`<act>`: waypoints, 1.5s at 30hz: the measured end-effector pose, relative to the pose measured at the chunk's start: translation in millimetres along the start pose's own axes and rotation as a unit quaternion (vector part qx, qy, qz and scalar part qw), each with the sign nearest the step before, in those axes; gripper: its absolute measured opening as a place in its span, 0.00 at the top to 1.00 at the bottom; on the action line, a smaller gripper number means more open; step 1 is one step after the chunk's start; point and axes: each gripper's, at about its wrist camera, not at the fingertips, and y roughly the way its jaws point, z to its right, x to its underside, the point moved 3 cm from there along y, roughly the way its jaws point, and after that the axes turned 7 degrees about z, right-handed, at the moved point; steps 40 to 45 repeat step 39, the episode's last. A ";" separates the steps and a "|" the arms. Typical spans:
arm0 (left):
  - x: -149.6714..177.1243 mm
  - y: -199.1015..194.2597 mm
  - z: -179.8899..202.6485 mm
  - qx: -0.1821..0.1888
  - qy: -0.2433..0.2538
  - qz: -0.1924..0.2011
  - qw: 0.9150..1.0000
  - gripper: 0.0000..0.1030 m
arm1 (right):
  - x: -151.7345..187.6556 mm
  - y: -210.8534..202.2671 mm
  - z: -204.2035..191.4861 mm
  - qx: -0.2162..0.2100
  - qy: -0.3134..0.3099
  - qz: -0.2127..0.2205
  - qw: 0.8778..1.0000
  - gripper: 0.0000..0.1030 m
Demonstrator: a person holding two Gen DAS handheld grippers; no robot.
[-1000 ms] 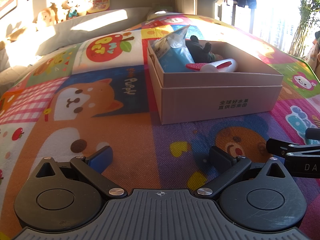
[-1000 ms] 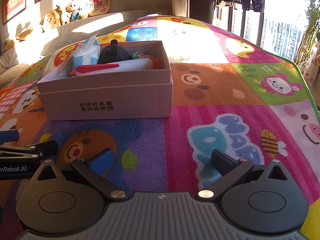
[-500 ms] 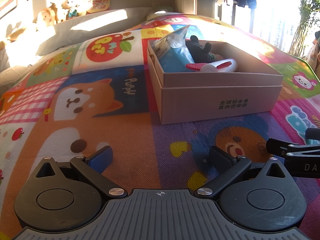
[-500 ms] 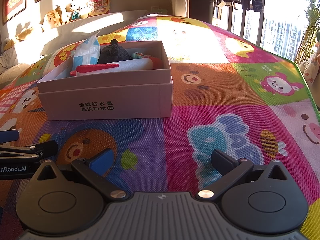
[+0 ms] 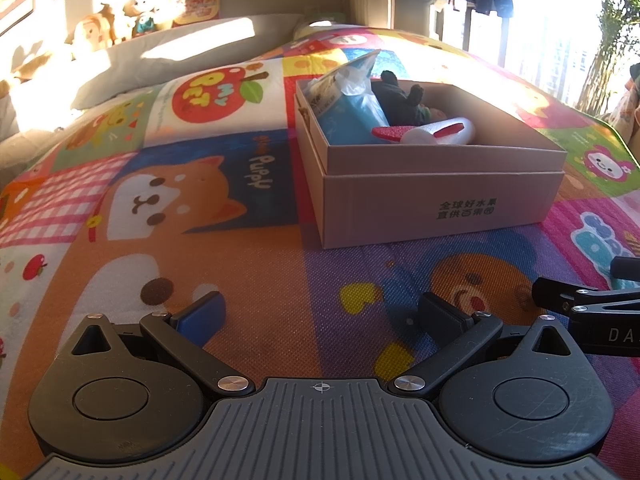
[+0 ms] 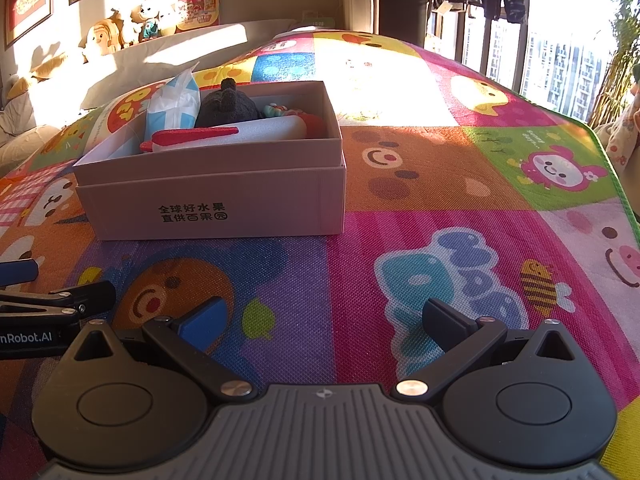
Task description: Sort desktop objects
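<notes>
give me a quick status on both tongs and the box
Left tongs open, empty. Right tongs open, empty. Beige cardboard box loaded: blue-white tissue pack, dark plush toy. Nothing between.

- A box [image 5: 436,204] sat on a mat [image 5: 248,280], ahead of both grippers.
- Inside it, a tissue pack [image 5: 348,108] stood at the left end, a plush toy [image 5: 400,100] just right of it, and a tube [image 5: 436,132] lay across in front of both.
- The left gripper [image 5: 320,312] rested near the mat, left of the right gripper [image 6: 324,316], side by side.
- Pillows [image 5: 168,60] lay behind the mat, with stuffed toys [image 6: 120,32] behind those.
</notes>
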 end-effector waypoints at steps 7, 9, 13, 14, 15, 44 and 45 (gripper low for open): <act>0.2 0.3 0.4 0.000 -0.001 0.000 1.000 0.00 | 0.0 -0.2 0.5 0.000 0.001 0.000 1.000 0.00; 0.3 0.1 0.4 -0.001 0.000 0.000 1.000 0.00 | 0.1 0.0 0.5 0.000 0.000 0.000 1.000 0.00; -1.1 0.9 1.8 0.000 -0.001 0.000 1.000 0.00 | 0.1 -0.2 0.5 0.000 0.000 0.000 1.000 0.00; 0.0 -0.3 -0.2 0.001 -0.002 0.000 1.000 0.00 | 0.0 -0.2 0.6 0.000 0.000 0.000 1.000 0.00; -0.9 0.7 0.5 0.002 -0.005 0.000 1.000 0.00 | 0.2 -0.3 0.9 0.000 0.000 0.000 1.000 0.00; 3.1 -11.4 0.1 -0.008 -0.016 -0.027 0.999 0.00 | -0.1 -0.2 0.5 0.000 -0.001 0.000 1.000 0.00; 3.1 -11.4 0.1 -0.008 -0.016 -0.027 0.999 0.00 | -0.1 -0.2 0.5 0.000 -0.001 0.000 1.000 0.00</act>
